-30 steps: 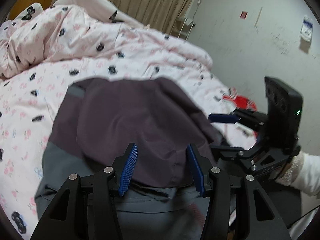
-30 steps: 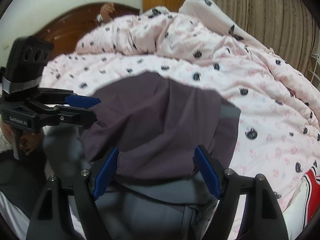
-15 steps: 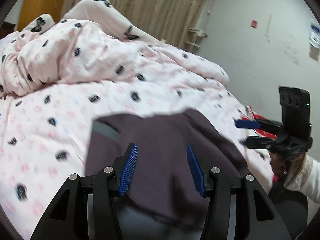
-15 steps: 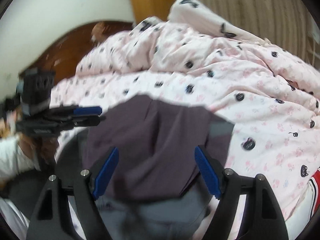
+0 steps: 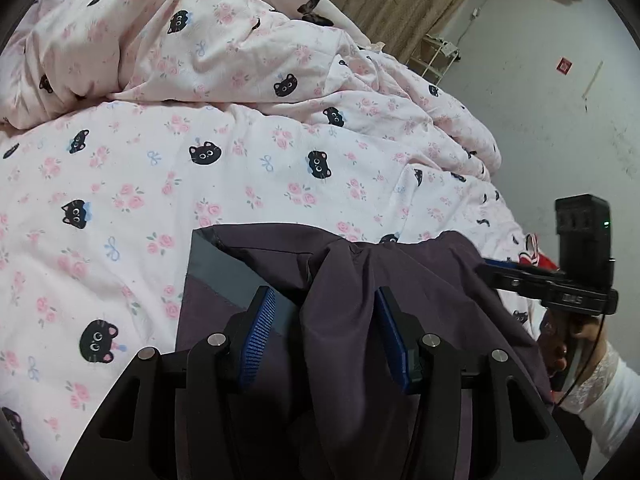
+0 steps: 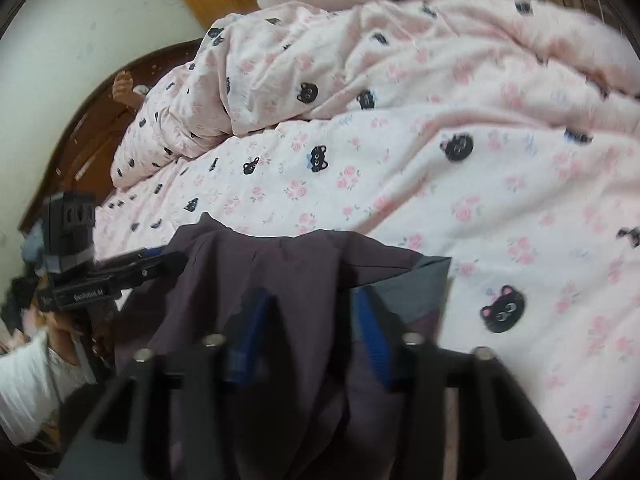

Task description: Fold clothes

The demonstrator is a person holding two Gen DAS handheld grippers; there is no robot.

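A dark purple garment (image 5: 400, 280) with a grey panel (image 5: 224, 268) lies bunched at the near edge of the bed. In the left wrist view a raised fold of it runs between the fingers of my left gripper (image 5: 325, 320), whose jaws stand narrow around the fold. In the blurred right wrist view the same garment (image 6: 280, 280) fills the narrowed jaws of my right gripper (image 6: 312, 312). Each view shows the other tool at a garment corner: the right gripper (image 5: 496, 266) at the right edge, the left gripper (image 6: 172, 258) at the left edge.
A pink duvet (image 5: 200, 184) printed with black cats and roses covers the bed and is heaped at the back. A brown headboard (image 6: 92, 128) stands at the left. A red item (image 5: 540, 258) lies by the white wall (image 5: 560, 120). A hand (image 5: 560, 344) holds the right tool.
Both grippers moved forward and lower over the bed. The right jaws went from wide apart to narrow around the fabric. The flat garment now stands up in a ridge between the fingers.
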